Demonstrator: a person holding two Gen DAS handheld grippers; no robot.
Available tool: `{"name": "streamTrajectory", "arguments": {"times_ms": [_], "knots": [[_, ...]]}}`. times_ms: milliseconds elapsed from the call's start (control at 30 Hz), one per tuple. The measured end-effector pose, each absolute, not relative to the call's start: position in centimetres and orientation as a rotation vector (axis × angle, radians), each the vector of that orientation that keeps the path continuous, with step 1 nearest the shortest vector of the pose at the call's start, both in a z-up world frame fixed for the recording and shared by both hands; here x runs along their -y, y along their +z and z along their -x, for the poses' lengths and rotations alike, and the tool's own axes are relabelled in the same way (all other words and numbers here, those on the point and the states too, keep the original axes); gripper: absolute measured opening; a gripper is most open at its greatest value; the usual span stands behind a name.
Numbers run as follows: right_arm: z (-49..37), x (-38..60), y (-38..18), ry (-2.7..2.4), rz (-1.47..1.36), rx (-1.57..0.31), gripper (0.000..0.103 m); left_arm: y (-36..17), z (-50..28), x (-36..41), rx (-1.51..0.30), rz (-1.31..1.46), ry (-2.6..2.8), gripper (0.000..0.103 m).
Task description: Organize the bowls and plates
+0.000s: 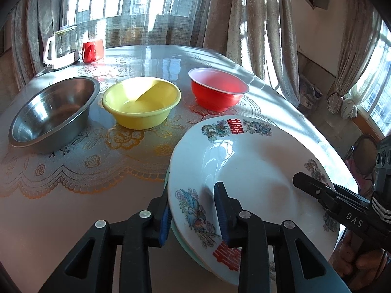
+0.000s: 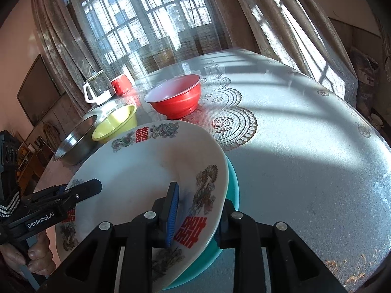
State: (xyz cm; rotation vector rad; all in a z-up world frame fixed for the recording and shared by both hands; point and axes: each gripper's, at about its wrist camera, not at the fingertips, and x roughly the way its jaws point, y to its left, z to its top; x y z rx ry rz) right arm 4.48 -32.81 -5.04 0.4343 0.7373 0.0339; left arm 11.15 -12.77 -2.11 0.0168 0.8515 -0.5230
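Observation:
A white plate (image 1: 256, 171) (image 2: 146, 171) with red characters and dragon and phoenix motifs lies on a teal plate (image 2: 233, 185) at the near edge of the table (image 2: 305, 146). My left gripper (image 1: 193, 190) straddles the stack's left rim, one finger above and one below. It looks open, its pads slightly off the stack. My right gripper (image 2: 200, 195) straddles the opposite rim the same way and also looks open. Each gripper appears in the other's view, the right gripper (image 1: 305, 183) and the left gripper (image 2: 95, 185). Behind stand a steel bowl (image 1: 53, 112), a yellow bowl (image 1: 141, 102) and a red bowl (image 1: 218, 90).
A glass jug (image 1: 63, 46) with a white handle and a red mug (image 1: 92, 48) stand at the table's far left corner. Curtains (image 1: 256, 24) and windows ring the table. A person's hand (image 1: 361, 263) holds the right gripper. A chair (image 1: 361, 156) stands off the table's right side.

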Motion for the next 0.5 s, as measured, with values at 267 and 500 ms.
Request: {"name": "streamTrajectory", "arguments": {"times_ms": [267,500], "knots": [[-3.3,32.7,-4.5,0.034,-0.445,-0.723,0.033,-1.4,-10.1,11.4,-0.831,0.016,-0.51,0.033],[-1.9,32.3,-4.1,-0.009,-0.408,-0.691,0.028,-1.2,-8.6,10.9,-0.819,0.014,-0.516,0.034]]}}
